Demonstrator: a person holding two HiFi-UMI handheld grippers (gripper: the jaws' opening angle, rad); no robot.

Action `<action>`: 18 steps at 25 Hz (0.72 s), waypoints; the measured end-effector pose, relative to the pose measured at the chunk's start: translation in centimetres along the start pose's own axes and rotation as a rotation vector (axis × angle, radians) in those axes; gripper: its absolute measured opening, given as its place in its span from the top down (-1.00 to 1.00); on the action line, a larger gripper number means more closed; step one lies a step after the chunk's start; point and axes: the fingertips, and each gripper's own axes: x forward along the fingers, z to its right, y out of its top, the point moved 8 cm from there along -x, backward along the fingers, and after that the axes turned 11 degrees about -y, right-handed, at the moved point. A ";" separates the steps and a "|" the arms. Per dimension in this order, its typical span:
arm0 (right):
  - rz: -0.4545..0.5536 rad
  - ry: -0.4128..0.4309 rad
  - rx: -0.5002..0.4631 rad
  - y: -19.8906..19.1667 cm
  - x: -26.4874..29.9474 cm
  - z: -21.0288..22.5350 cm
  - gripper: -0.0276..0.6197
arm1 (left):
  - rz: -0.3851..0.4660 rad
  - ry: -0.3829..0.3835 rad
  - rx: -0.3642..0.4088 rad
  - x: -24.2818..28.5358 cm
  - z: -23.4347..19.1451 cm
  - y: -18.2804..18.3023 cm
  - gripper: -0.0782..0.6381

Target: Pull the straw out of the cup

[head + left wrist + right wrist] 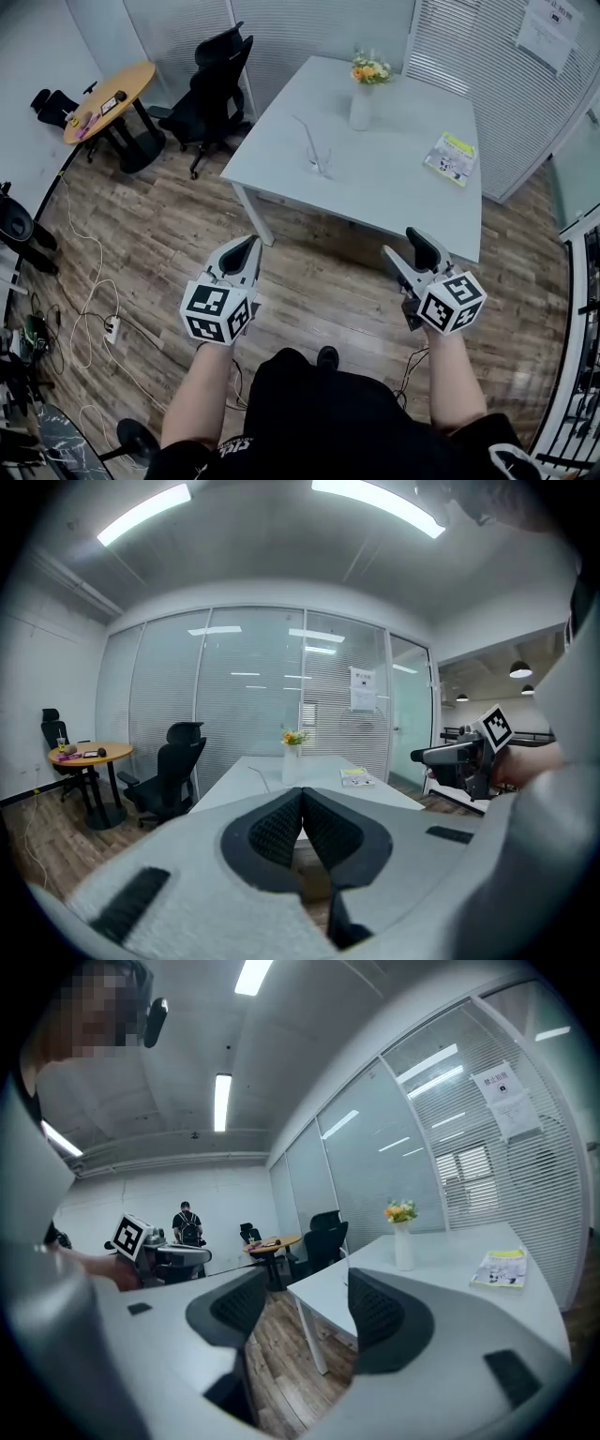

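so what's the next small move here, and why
Probably step closer and carry the right gripper forward toward the straw. Both grippers hang over the floor, short of the table, where the cup stands with the straw leaning out of it. The right gripper is open and empty; the left gripper is shut.

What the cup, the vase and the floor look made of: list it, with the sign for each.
Cup: clear glass or plastic, cannot tell which; the table shows through it.
Vase: perhaps ceramic or frosted glass; smooth, opaque, even white.
Floor: wood or wood-look laminate; brown planks with visible grain.
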 end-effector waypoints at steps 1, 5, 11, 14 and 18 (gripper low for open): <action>0.003 0.002 0.002 0.2 0.2 0.2 0.06 | 0.001 0.001 0.000 0.3 -0.2 0.1 0.75; 0.014 0.006 -0.007 1.3 1.8 0.8 0.08 | 0.018 0.005 0.000 1.7 -1.6 0.7 0.76; -0.004 -0.005 -0.024 2.0 6.6 2.0 0.10 | 0.047 0.011 -0.013 5.0 -6.0 0.5 0.76; -0.022 -0.012 -0.029 2.6 10.2 2.5 0.11 | 0.051 0.007 -0.029 7.3 -9.3 0.6 0.75; -0.039 -0.021 -0.028 3.8 15.8 2.9 0.13 | 0.049 -0.016 -0.048 11.0 -14.0 1.1 0.75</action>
